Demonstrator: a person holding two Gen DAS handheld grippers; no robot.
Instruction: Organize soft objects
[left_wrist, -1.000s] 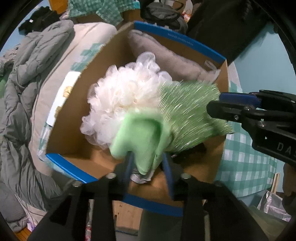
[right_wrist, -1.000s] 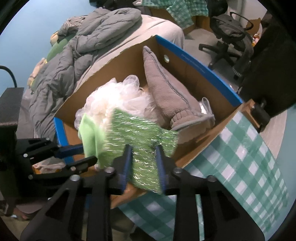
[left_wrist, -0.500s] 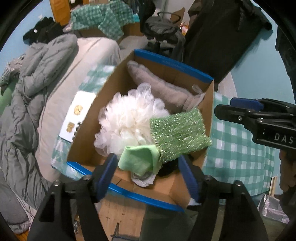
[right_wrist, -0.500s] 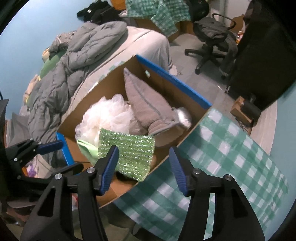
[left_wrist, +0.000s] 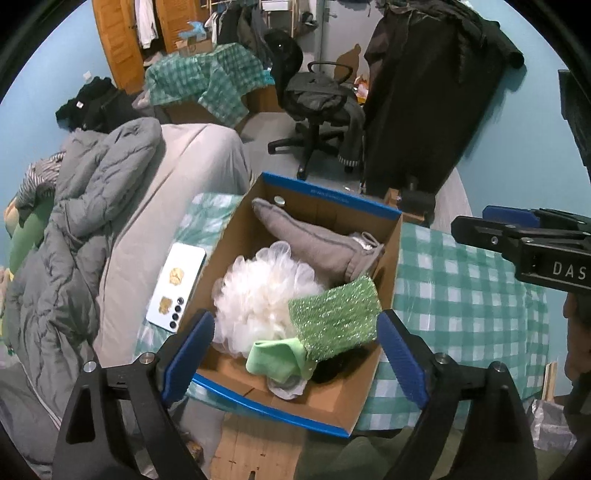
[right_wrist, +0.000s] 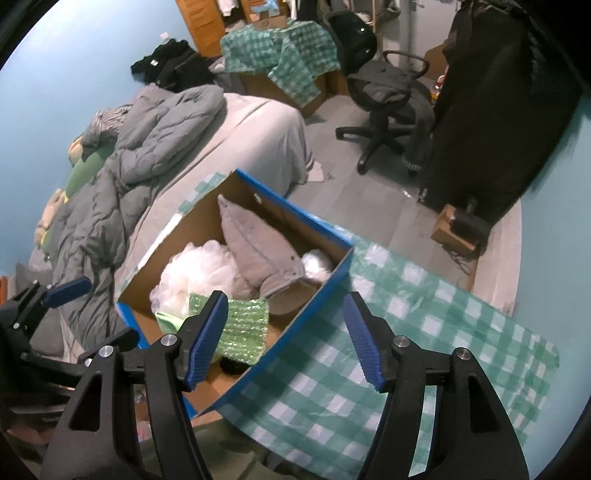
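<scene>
A blue-rimmed cardboard box (left_wrist: 332, 201) (right_wrist: 295, 210) stands on the green checked cloth. In it lie a white mesh pouf (left_wrist: 258, 299) (right_wrist: 192, 273), a grey fleece boot (left_wrist: 314, 243) (right_wrist: 255, 247), a glittery green cloth (left_wrist: 334, 317) (right_wrist: 243, 326) and a pale green cloth (left_wrist: 275, 356) (right_wrist: 168, 319) beside it. My left gripper (left_wrist: 295, 354) is open and empty, above the box's near end. My right gripper (right_wrist: 284, 339) is open and empty, above the box's near right rim. The right gripper also shows at the right of the left wrist view (left_wrist: 517, 240).
A white phone (left_wrist: 176, 284) lies on the cloth left of the box. A bed with a grey duvet (left_wrist: 85, 206) (right_wrist: 147, 147) is to the left. An office chair (left_wrist: 314, 107) (right_wrist: 388, 96) and a dark hanging cover (left_wrist: 424, 92) stand behind. The checked table cloth (right_wrist: 424, 332) extends right.
Both grippers opened and let go of the green cloths, which now lie in the box. Both grippers drew back and up from the box.
</scene>
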